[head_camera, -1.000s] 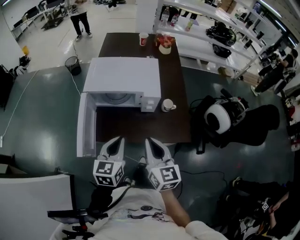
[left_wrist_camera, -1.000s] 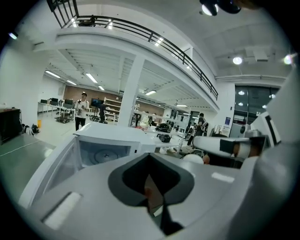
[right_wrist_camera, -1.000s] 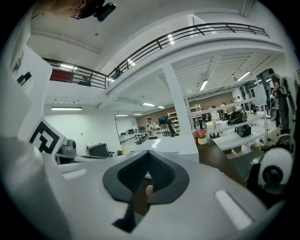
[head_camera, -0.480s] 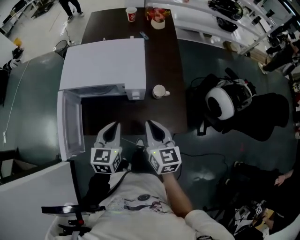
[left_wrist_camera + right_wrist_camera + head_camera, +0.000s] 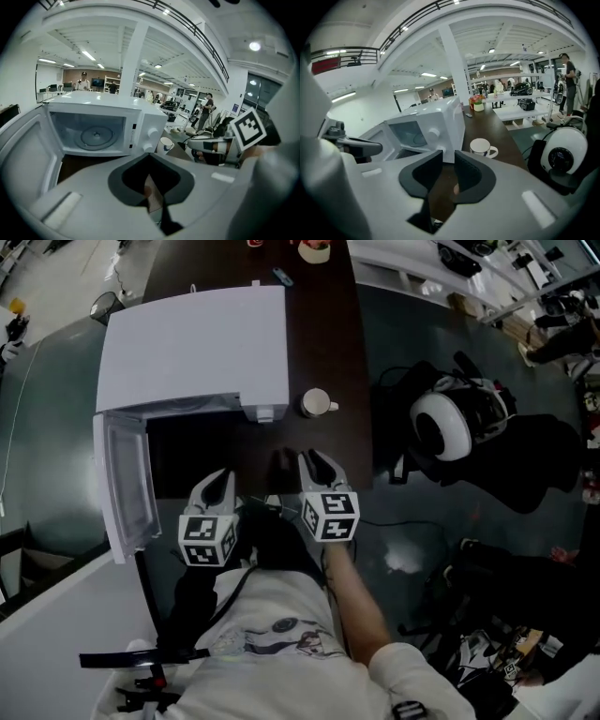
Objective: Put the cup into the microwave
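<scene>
A white cup (image 5: 316,403) with a handle stands on the dark table (image 5: 323,343), just right of the white microwave (image 5: 197,343). The microwave door (image 5: 127,484) hangs open to the left, and the cavity with its glass plate (image 5: 96,136) holds nothing. Both grippers hover over the table's near edge, short of the microwave front. My left gripper (image 5: 228,474) is shut and holds nothing. My right gripper (image 5: 298,463) is a little open, its jaws have just been opening, and nothing is between them. The cup (image 5: 483,147) lies ahead and slightly right of it.
A black bag with a white helmet-like device (image 5: 445,432) lies on the floor right of the table. At the table's far end sit a small bowl (image 5: 314,249) and a dark flat item (image 5: 282,277). White shelving (image 5: 450,263) runs along the top right. Cables trail on the floor.
Both grippers have moved forward and down over the table's near edge, toward the microwave. The right gripper's jaws have parted slightly. The cup and the microwave have not moved on the table.
</scene>
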Demonstrator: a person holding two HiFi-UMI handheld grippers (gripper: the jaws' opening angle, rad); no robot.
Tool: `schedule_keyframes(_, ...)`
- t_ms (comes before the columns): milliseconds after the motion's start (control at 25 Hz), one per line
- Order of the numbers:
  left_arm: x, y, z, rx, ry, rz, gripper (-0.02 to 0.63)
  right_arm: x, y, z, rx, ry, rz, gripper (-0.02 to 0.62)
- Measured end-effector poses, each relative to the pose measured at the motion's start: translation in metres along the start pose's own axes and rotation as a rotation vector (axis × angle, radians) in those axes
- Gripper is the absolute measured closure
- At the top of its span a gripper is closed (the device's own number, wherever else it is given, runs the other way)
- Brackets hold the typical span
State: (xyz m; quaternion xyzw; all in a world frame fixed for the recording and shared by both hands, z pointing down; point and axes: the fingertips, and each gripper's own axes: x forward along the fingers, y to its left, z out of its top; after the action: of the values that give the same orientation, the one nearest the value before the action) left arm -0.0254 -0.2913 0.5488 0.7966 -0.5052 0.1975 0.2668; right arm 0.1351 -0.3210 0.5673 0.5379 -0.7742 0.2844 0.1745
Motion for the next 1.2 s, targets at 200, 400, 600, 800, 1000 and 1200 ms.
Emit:
schedule_keyframes(200, 0.003, 0.012, -0.018, -0.038, 0.039, 0.023, 0.609, 0.046, -0.054, -0.026, 0.033, 0.080, -0.091, 0.406)
schedule_keyframes(400, 0.016, 0.024, -0.048, -0.080, 0.114, 0.040, 0.609, 0.078, -0.083, -0.032, 0.033, 0.124, -0.130, 0.379)
schedule_keyframes(600, 0.026, 0.036, -0.061, -0.087, 0.162, 0.056, 0.609, 0.105, -0.092, -0.034, 0.018, 0.154, -0.139, 0.356)
schedule_keyframes(800, 0.030, 0.041, -0.068, -0.103, 0.184, 0.054, 0.609, 0.126, -0.098, -0.035, 0.026, 0.168, -0.159, 0.314)
schedule_keyframes(1000, 0.033, 0.042, -0.074, -0.128, 0.207, 0.054, 0.609, 0.141, -0.107, -0.031, 0.051, 0.166, -0.191, 0.270)
schedule_keyframes(1200, 0.044, 0.044, -0.077, -0.130, 0.224, 0.052, 0.609, 0.151, -0.115, -0.027, 0.063, 0.149, -0.212, 0.228)
